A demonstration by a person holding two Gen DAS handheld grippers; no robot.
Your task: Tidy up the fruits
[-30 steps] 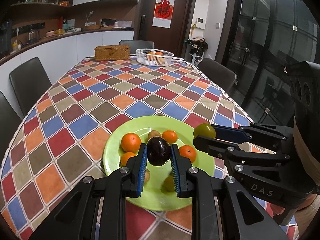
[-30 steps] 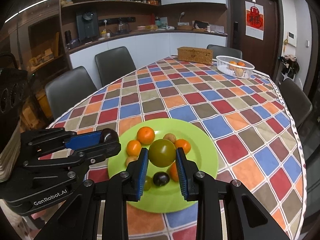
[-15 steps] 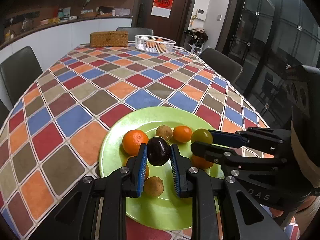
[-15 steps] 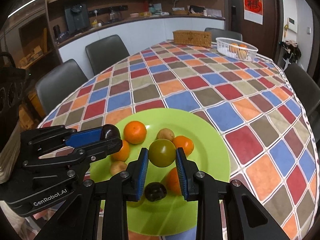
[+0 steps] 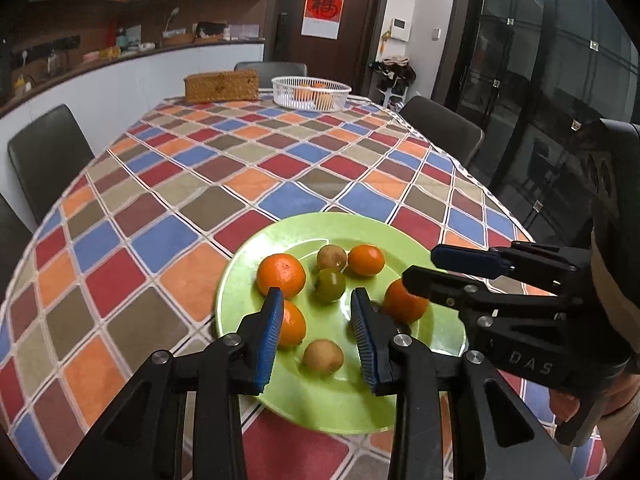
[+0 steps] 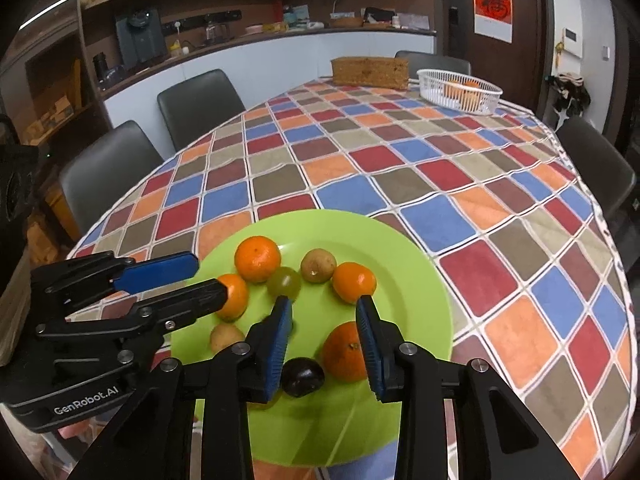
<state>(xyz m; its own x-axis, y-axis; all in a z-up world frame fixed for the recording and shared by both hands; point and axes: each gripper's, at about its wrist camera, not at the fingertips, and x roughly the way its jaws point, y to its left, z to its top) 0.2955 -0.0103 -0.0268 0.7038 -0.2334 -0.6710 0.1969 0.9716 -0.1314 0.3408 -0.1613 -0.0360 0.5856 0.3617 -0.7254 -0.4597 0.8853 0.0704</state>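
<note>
A green plate [image 5: 336, 396] [image 6: 404, 276] at the near table edge holds several oranges, two brownish fruits, a green fruit [image 5: 329, 285] [image 6: 284, 281] and a dark plum [image 6: 302, 376]. My left gripper [image 5: 316, 308] is open and empty just above the plate; the plum is hidden from its view. My right gripper [image 6: 324, 312] is open and empty above the plate, with the plum lying between its finger bases. Each gripper shows in the other's view, the right one [image 5: 448, 264] and the left one [image 6: 200, 276].
A white basket [image 5: 311, 92] [image 6: 460, 90] with oranges and a wicker box [image 5: 221, 86] [image 6: 370, 72] stand at the table's far end. Dark chairs [image 6: 200, 104] line both sides. The checkered cloth [image 5: 240, 176] covers the table.
Both grippers have opened. The left one let go of the dark plum and the right one let go of the green fruit; both fruits now lie on the plate.
</note>
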